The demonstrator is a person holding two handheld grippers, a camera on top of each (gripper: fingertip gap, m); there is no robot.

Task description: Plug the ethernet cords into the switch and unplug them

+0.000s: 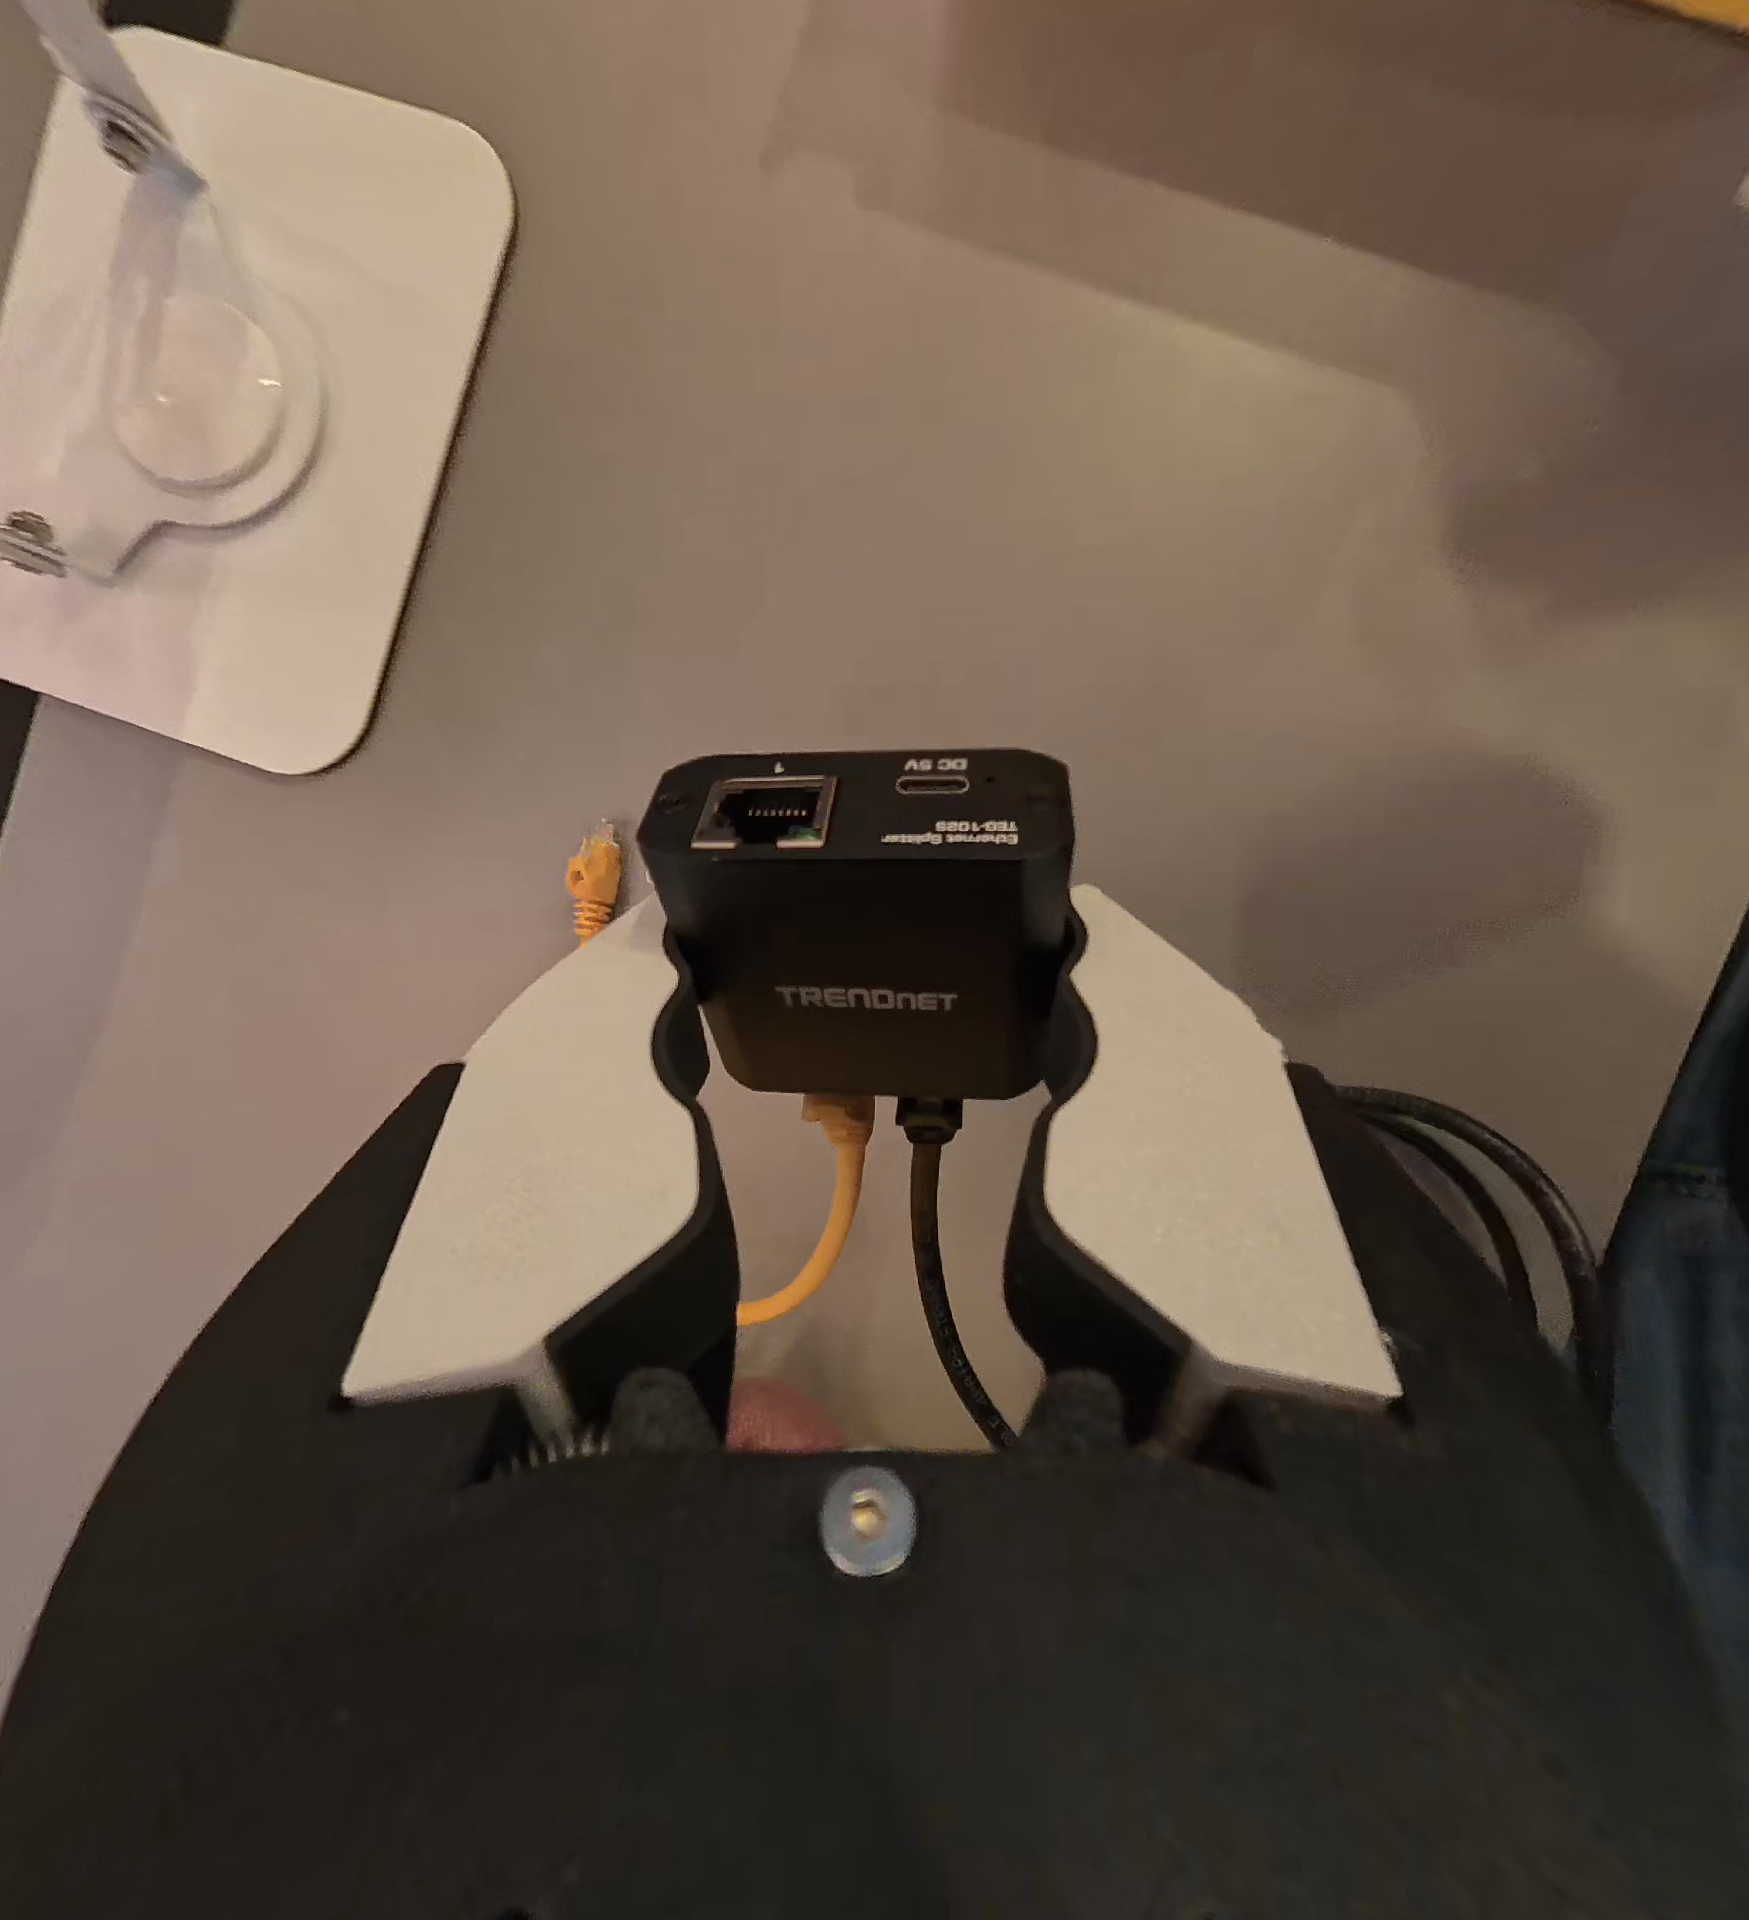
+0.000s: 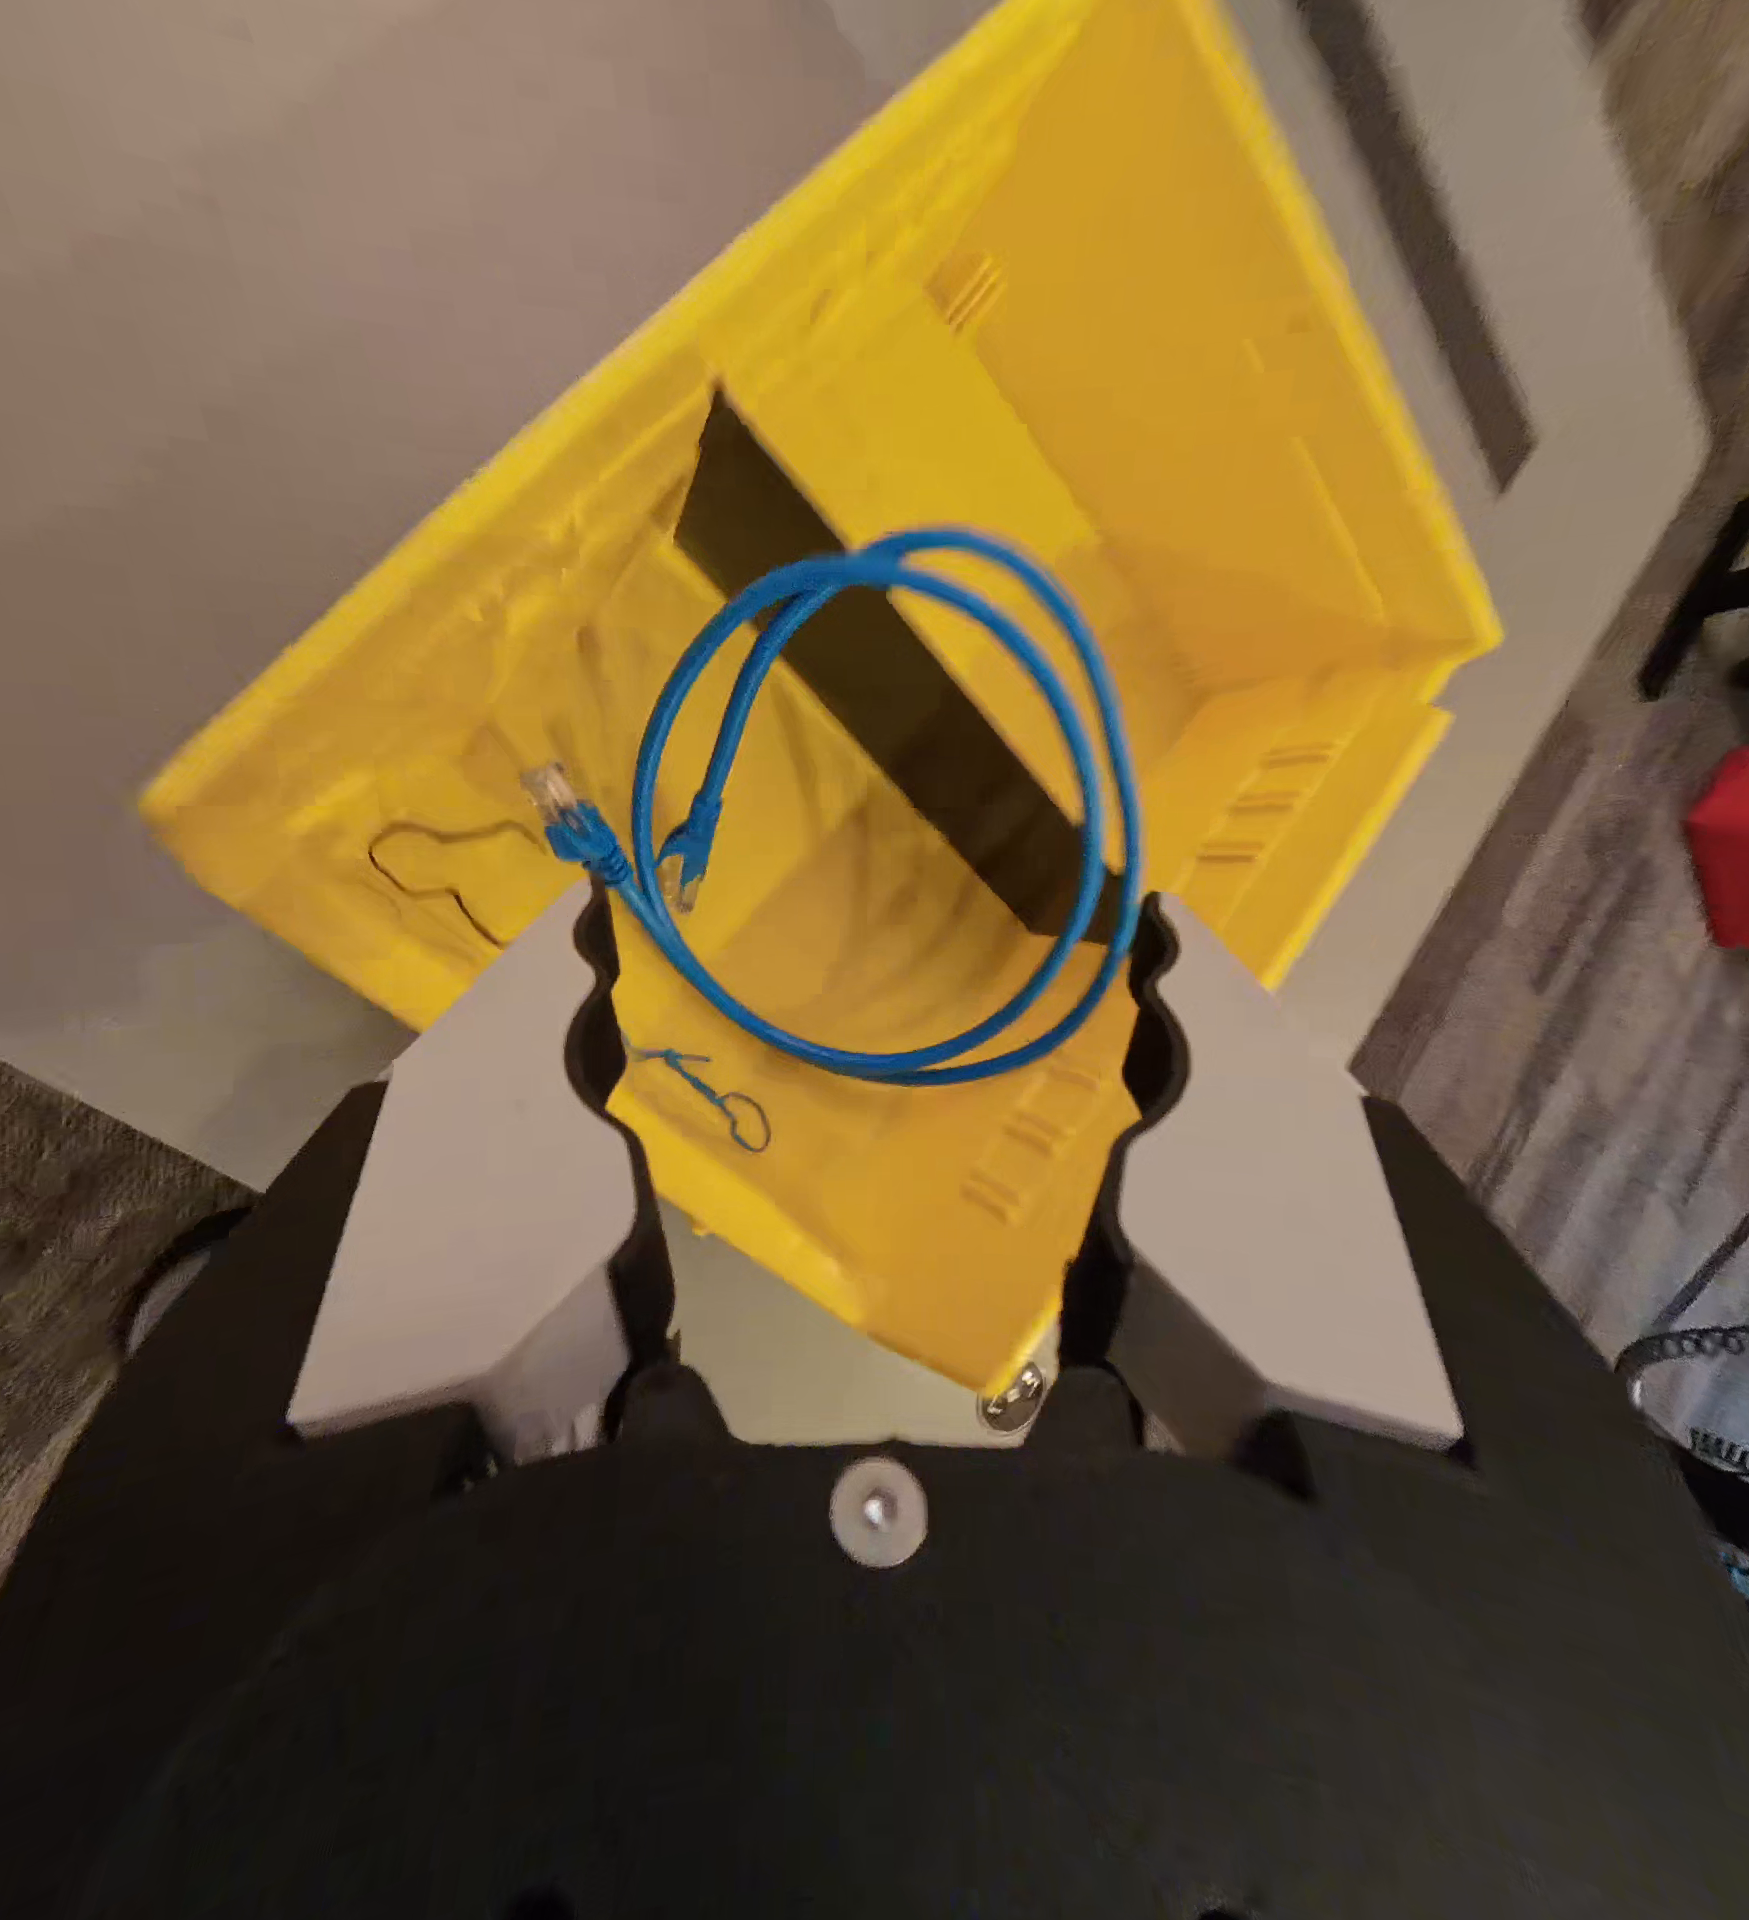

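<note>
Black switch, raised above the table: empty port and small oval socket on its far face; orange cord and black cord plugged into its near face. Blue cord, coiled, both plugs free.

One black switch, three ethernet cords: one orange, one black, one blue, one yellow crate
</note>
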